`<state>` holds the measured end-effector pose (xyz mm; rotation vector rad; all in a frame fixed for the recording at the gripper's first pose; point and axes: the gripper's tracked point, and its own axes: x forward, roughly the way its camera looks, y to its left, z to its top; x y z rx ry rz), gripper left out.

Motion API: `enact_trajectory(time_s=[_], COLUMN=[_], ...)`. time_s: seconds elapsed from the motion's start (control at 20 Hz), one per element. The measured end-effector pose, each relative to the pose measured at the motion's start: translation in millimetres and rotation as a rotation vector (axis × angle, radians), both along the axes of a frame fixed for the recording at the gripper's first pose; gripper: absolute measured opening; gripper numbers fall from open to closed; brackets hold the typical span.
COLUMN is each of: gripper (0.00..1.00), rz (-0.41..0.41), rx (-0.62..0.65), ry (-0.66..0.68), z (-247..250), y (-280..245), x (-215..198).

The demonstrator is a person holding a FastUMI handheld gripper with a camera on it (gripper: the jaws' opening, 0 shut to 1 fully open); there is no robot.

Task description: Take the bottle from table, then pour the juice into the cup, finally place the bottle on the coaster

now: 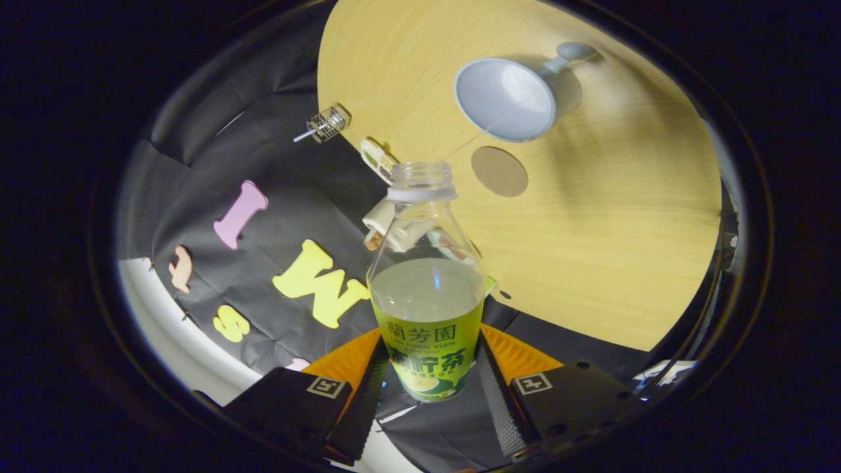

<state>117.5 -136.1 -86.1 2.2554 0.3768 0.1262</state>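
We see the gripper (pixel 430 384) clamped on the bottle (pixel 427 289), both fingers pressing its labelled lower body from either side. The bottle's long axis runs straight ahead along the fingers, its open, capless mouth pointing away from us toward the worktop (pixel 624 217). Pale juice fills roughly its lower half. Beyond the mouth and a little to the right lies the round coaster (pixel 499 171), flat on the worktop, and farther on stands the cup (pixel 509 98), well apart from the bottle. The bottle seems lifted clear of the worktop, though we cannot be sure.
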Motion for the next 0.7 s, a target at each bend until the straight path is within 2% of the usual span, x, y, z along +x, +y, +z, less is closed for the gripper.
enact_trajectory(time_s=[0.15, 0.45, 0.6, 0.7], gripper=[0.78, 0.78, 0.78, 0.78], rz=[0.014, 0.039, 0.080, 0.125], rx=[-0.128, -0.508, -0.759, -0.995], ry=[-0.004, -0.033, -0.048, -0.054], z=[-7.6, -27.7, -42.8, -49.6], y=[2.4, 4.4, 10.3, 10.0], x=[-2.1, -12.7, -26.6, -38.0])
